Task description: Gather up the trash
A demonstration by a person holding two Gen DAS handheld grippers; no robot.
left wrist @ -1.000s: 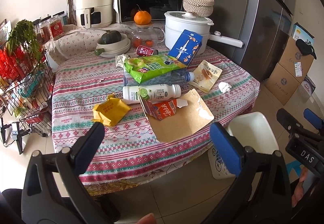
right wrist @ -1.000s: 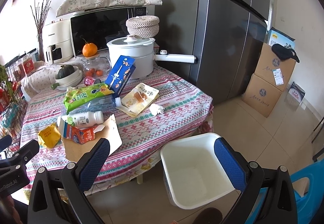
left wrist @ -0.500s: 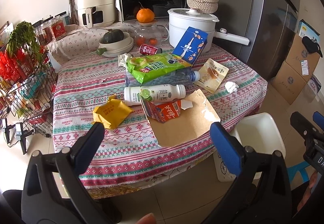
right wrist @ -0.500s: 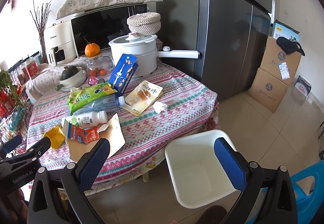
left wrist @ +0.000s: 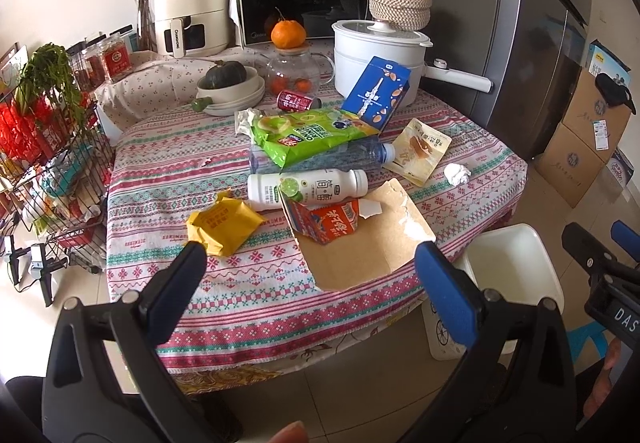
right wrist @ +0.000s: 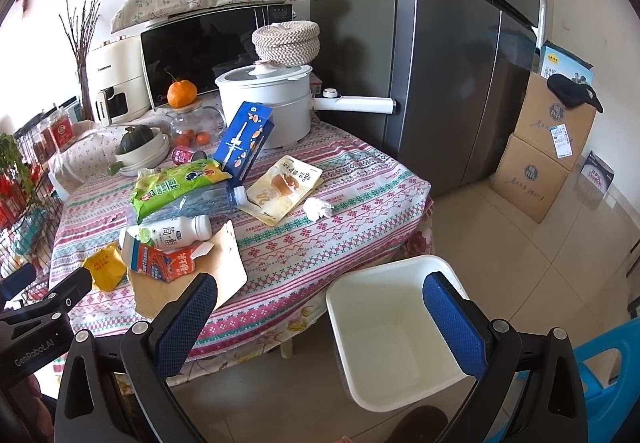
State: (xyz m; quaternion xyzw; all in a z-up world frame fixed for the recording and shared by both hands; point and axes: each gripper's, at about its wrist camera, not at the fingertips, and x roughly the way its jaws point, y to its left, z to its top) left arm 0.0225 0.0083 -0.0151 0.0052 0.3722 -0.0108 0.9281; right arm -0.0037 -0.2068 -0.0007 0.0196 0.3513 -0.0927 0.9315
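Both grippers have drifted closer to the table (left wrist: 168, 179) over the last second, so collecting looks about to begin; nothing is picked up yet. The left gripper (left wrist: 310, 269) and right gripper (right wrist: 320, 303) are spread wide, holding nothing. The white bin (right wrist: 344, 323) beside the table is empty. On the table lie a yellow wrapper (left wrist: 222, 225), an orange carton (left wrist: 326, 223) and, farther back, a white bottle (left wrist: 306, 189).

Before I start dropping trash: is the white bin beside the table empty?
Empty: the right wrist view looks into the white bin and shows only its bare bottom.
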